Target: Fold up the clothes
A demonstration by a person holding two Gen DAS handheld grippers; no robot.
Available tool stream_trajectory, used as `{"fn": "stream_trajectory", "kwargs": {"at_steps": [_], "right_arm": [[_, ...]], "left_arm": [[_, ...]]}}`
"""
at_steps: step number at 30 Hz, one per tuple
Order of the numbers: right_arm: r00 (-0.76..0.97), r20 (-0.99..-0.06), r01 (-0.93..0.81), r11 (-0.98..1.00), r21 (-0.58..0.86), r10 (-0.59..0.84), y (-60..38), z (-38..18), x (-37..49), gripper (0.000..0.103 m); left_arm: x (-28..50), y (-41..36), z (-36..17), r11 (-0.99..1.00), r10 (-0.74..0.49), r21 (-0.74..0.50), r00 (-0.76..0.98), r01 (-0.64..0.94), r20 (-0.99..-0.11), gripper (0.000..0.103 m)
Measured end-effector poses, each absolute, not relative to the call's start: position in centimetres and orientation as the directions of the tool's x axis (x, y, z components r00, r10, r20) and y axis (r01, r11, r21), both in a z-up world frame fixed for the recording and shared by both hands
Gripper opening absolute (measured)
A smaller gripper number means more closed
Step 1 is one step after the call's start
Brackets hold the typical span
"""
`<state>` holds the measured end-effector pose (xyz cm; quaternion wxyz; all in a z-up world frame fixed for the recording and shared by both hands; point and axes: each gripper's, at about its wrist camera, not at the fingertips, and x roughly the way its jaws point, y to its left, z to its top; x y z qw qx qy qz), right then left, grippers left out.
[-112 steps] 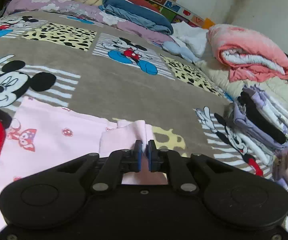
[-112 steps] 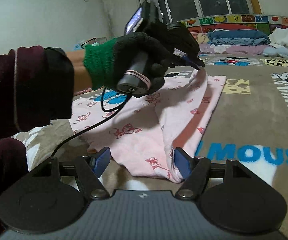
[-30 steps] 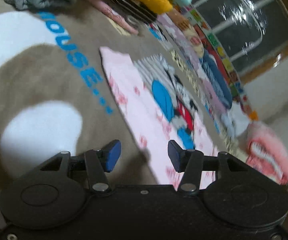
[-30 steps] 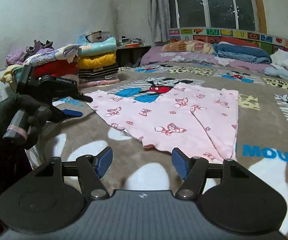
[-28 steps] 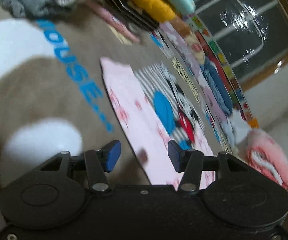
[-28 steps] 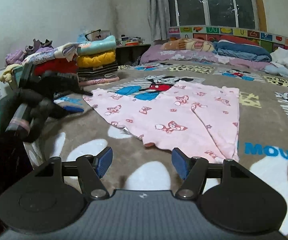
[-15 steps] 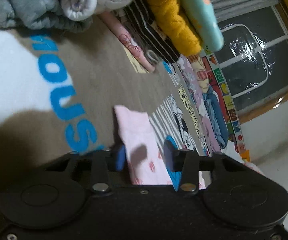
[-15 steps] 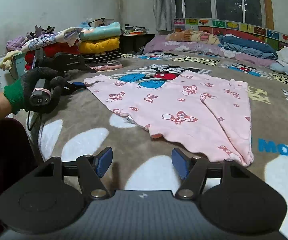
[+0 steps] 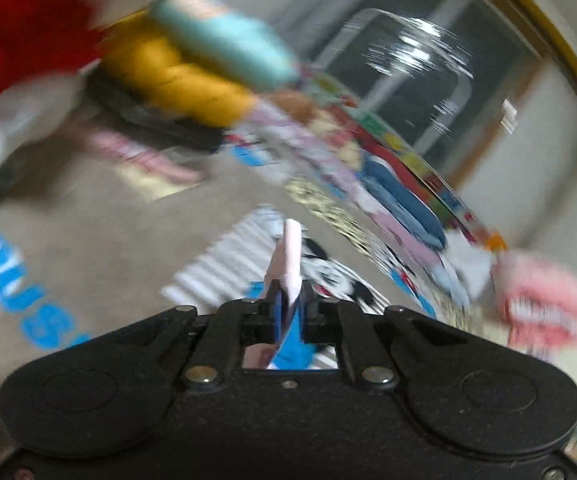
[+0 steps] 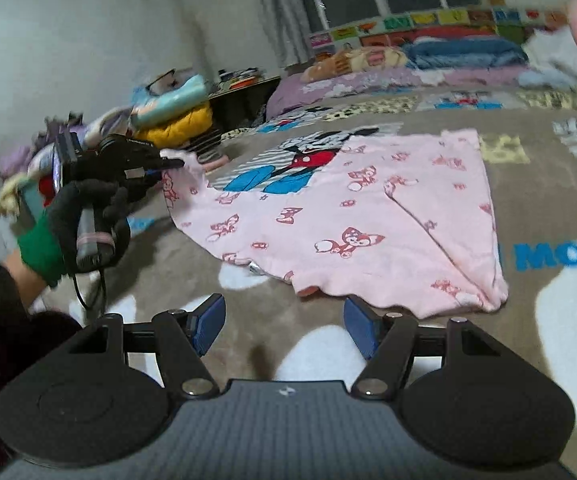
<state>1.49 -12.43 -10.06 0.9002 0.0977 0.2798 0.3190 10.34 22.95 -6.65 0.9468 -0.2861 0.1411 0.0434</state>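
left claw [image 9: 290, 314] clenched on a corner of the pink garment [image 10: 352, 216]; in the left wrist view a narrow strip of pink cloth [image 9: 291, 256] stands up from between the blue pads, lower centre of the frame. that view is heavily motion-blurred.

right wrist view: the garment lies spread across the middle of the frame on the bed blanket [image 10: 468, 320], brown with a cartoon mouse print. its far left corner is lifted off the blanket where the left claw [image 10: 176, 163] pinches it, centre left of the frame. the rest lies flat, with a diagonal fold line running toward the lower right corner of the cloth. print of small red bows and animals.

left hand [image 10: 88, 216], in a black glove with a green cuff, grips the tool handle at the left edge of the frame; a cable hangs below it.

right claw [image 10: 284, 326] released, blue pads wide apart, at bottom centre, just short of the garment's near hem, nothing between the pads. cannot tell whether it touches the blanket.

stack of folded clothes [image 10: 176, 116], teal over yellow, upper left behind the left claw. pile of bedding [image 10: 464, 54] along the headboard under the window, upper right.
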Motion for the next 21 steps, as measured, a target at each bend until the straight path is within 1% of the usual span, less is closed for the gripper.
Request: {"fn": "stream_trajectory", "kwargs": {"at_steps": [2,5,9,12,14,16,17,18,19,20,21], "right_arm": [[0.637,-0.432,-0.491,0.768,0.411,0.638,-13.0,-10.3,1.8,0.066],[0.632,-0.411,-0.440,0.741,0.508,0.657,-14.2,-10.5,2.3,0.066],[0.634,-0.362,-0.367,0.678,0.637,0.683,-15.8,-10.7,3.0,0.066],[0.640,-0.329,-0.317,0.629,0.710,0.694,-16.8,-11.0,3.6,0.066],[0.645,-0.308,-0.283,0.592,0.754,0.700,-17.4,-11.2,4.0,0.069],[0.650,-0.290,-0.245,0.556,0.795,0.702,-17.8,-11.4,4.6,0.071],[0.651,-0.279,-0.224,0.531,0.817,0.706,-18.0,-11.6,4.9,0.071],[0.652,-0.270,-0.205,0.508,0.836,0.708,-18.1,-11.8,5.3,0.071],[0.656,-0.269,-0.184,0.495,0.849,0.705,-18.2,-11.9,5.8,0.071],[0.658,-0.270,-0.171,0.488,0.856,0.703,-18.1,-12.0,6.3,0.071],[0.658,-0.267,-0.162,0.478,0.863,0.704,-18.1,-12.0,6.7,0.071]], "left_arm": [[10.6,20.1,-6.1,0.894,-0.021,-0.434,0.956,-0.113,-0.293,0.005],[11.2,15.4,-6.0,0.965,-0.046,-0.259,0.948,-0.040,-0.315,0.005],[11.7,9.8,-7.0,0.995,-0.096,-0.069,0.930,0.076,-0.354,0.005],[11.8,6.5,-8.0,0.986,-0.139,0.032,0.913,0.163,-0.384,0.005],[11.8,4.5,-9.1,0.969,-0.156,0.115,0.901,0.219,-0.404,0.006],[11.9,3.1,-10.3,0.946,-0.179,0.165,0.873,0.280,-0.455,0.006],[12.0,2.4,-11.0,0.932,-0.189,0.187,0.855,0.311,-0.482,0.019],[11.8,2.4,-11.0,0.923,-0.210,0.186,0.847,0.336,-0.488,0.033],[11.4,2.6,-10.8,0.917,-0.234,0.178,0.843,0.357,-0.485,0.055],[11.1,2.8,-10.5,0.910,-0.259,0.169,0.837,0.379,-0.482,0.057],[10.7,3.1,-10.2,0.902,-0.283,0.161,0.831,0.400,-0.479,0.057]]}}
